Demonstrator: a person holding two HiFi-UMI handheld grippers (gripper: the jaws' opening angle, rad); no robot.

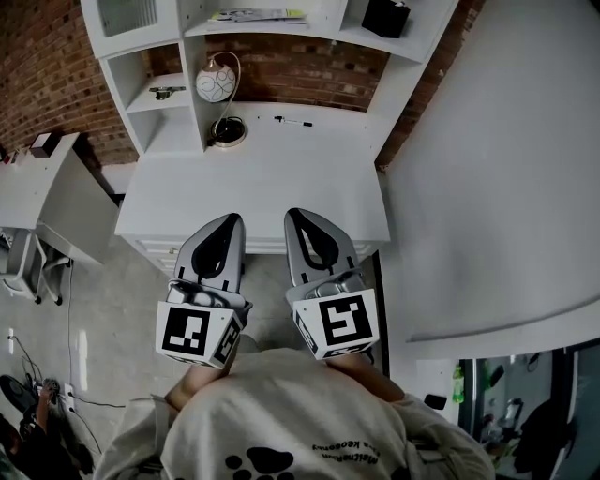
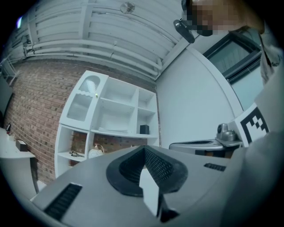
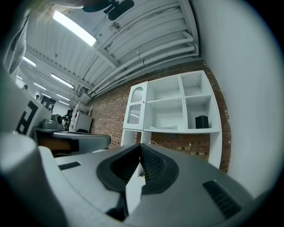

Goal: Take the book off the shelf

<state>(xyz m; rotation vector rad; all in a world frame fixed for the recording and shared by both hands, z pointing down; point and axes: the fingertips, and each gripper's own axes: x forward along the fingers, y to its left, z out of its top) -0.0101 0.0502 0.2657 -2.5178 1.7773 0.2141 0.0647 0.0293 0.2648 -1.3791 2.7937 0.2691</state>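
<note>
Brick wall (image 1: 37,75), white desk (image 1: 253,178), grey floor (image 1: 112,300) (strip lights (image 3: 73,27) overhead)

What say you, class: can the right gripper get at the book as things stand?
Probably yes, once carried closer: nothing stands before the book, but the right gripper, jaws shut, is far back from it.

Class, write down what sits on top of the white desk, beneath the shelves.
A round lamp on a curved stand and a dark pen sit on the desk. Whatever lies behind the lamp is hidden.
</note>
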